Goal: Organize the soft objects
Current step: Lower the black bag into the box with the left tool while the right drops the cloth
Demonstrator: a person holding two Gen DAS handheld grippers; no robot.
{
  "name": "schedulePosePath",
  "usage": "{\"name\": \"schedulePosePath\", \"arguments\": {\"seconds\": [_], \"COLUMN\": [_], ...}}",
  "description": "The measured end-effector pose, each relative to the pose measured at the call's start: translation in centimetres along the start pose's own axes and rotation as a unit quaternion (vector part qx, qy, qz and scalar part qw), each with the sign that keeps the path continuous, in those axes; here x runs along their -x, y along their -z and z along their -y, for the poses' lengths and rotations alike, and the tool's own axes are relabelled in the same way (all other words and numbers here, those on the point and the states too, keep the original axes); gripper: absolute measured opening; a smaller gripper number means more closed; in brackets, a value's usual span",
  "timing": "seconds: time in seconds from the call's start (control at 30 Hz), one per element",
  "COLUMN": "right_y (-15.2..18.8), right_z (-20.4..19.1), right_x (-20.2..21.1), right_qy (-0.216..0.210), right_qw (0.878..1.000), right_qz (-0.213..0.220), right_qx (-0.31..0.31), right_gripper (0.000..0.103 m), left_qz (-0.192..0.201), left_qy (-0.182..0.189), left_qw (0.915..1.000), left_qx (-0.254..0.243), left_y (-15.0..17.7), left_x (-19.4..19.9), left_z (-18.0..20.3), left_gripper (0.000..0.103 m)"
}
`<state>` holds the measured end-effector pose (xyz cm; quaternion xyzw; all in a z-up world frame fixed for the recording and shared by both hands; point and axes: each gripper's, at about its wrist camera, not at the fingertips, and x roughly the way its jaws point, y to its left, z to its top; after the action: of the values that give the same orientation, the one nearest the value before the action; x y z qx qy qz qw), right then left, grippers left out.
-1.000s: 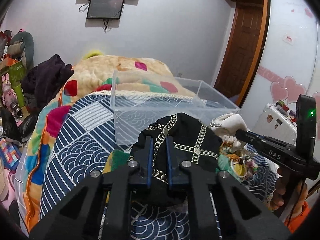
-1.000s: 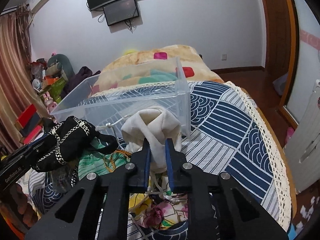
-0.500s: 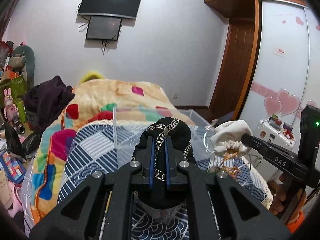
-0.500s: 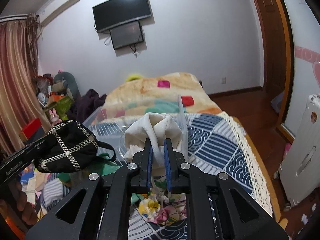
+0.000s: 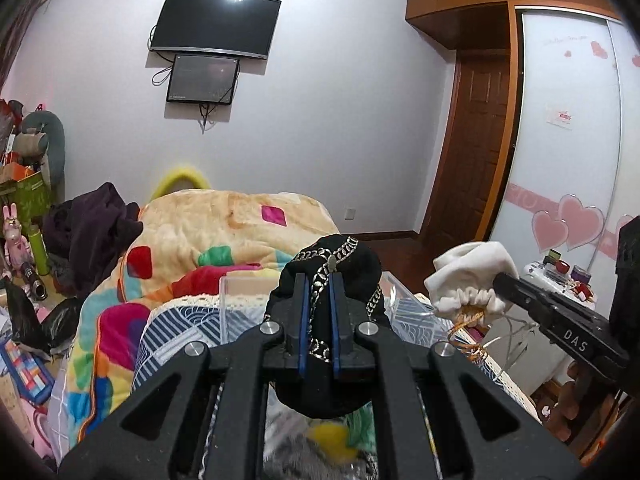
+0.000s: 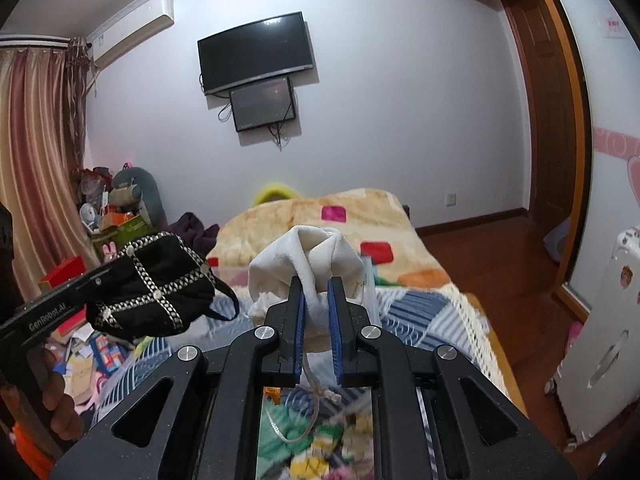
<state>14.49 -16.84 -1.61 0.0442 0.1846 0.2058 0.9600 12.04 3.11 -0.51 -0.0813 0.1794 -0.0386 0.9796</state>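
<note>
My left gripper is shut on a black pouch with silver chain trim and holds it in the air above the bed; the pouch also shows in the right wrist view. My right gripper is shut on a cream drawstring pouch, also raised; it shows in the left wrist view to the right of the black pouch. A clear plastic bin sits on the bed, mostly hidden behind the pouches. Blurred colourful soft items lie below the grippers.
A blue patterned bedspread and an orange patchwork blanket cover the bed. Dark clothes and clutter stand at the left. A TV hangs on the far wall. A white case stands at the right.
Both grippers have lifted their pouches higher above the bed. The bin and the pile of soft items have dropped lower in both views.
</note>
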Motion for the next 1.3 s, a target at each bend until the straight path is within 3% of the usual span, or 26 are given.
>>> {"name": "schedulePosePath", "arguments": {"seconds": [0.3,0.63,0.77,1.1,1.23,1.3], "right_y": [-0.4,1.8,2.7,3.4,2.9,2.6], "right_z": [-0.5,-0.5,-0.8,-0.4,-0.5,-0.7], "right_x": [-4.0,-9.0,-9.7,-9.1,-8.5,-7.5], "right_qy": [0.017,0.038,0.040,0.021,0.016,0.016], "right_qw": [1.000,0.993,0.987,0.981,0.982,0.984], "right_qz": [-0.020,-0.113,-0.151,-0.185,-0.181,-0.168], "right_qx": [0.005,0.024,0.048,0.052,0.050,0.053], "right_gripper": [0.010,0.010,0.010,0.011,0.015,0.024], "left_qz": [-0.061,-0.156,-0.183,-0.195,-0.188,-0.173], "left_qy": [-0.003,-0.029,-0.023,-0.013,-0.005,-0.008], "left_qw": [0.9980,0.9872,0.9829,0.9807,0.9822,0.9848], "left_qx": [0.018,0.007,-0.002,-0.011,-0.007,-0.010], "left_y": [-0.3,2.3,3.3,3.6,3.6,3.5], "left_x": [-6.2,-12.2,-13.0,-11.9,-10.4,-9.1], "left_z": [-1.6,-1.8,-1.2,-1.1,-1.4,-1.4], "left_gripper": [0.008,0.008,0.008,0.011,0.026,0.031]}}
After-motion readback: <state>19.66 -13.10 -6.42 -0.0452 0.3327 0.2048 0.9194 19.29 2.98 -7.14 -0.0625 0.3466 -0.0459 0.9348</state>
